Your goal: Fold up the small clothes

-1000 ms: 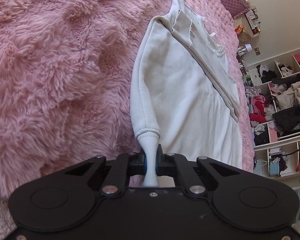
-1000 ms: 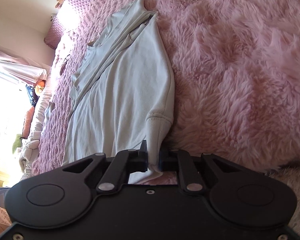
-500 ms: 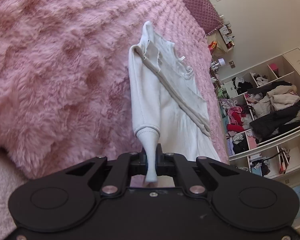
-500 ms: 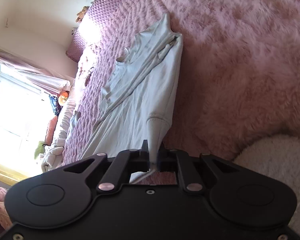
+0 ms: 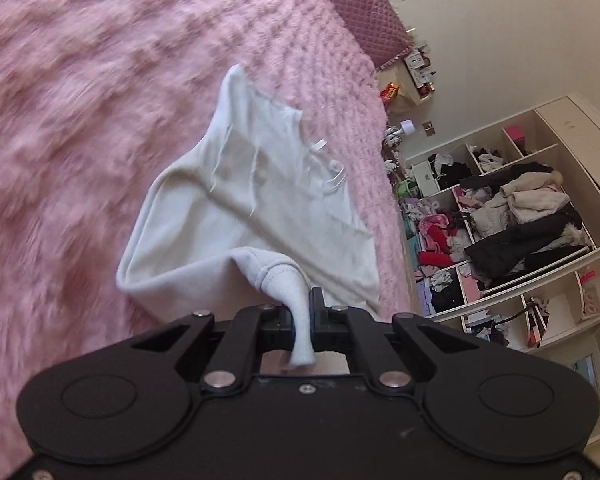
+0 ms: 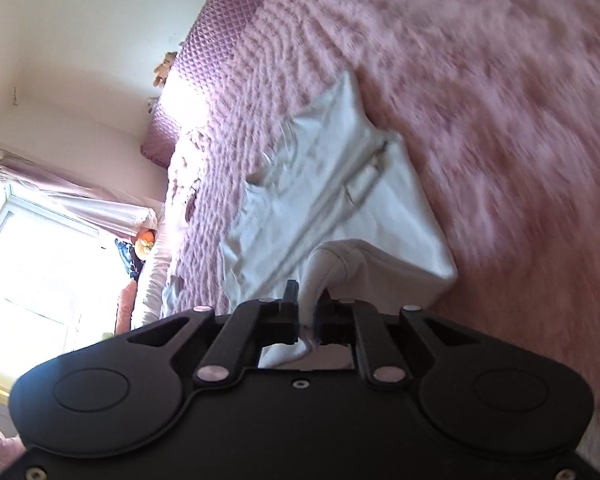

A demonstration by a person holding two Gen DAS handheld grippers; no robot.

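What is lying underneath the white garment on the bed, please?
The white garment lies on a fluffy pink blanket, which shows all around it. Both the left tongs and right tongs grip its lifted lower end. Whatever lies directly beneath the cloth is covered.

Daylight floods from the window [image 6: 40, 264] at nine o'clock, blown out; the pink blanket [image 5: 80, 100] smears with motion blur; fisheye bends the edges.
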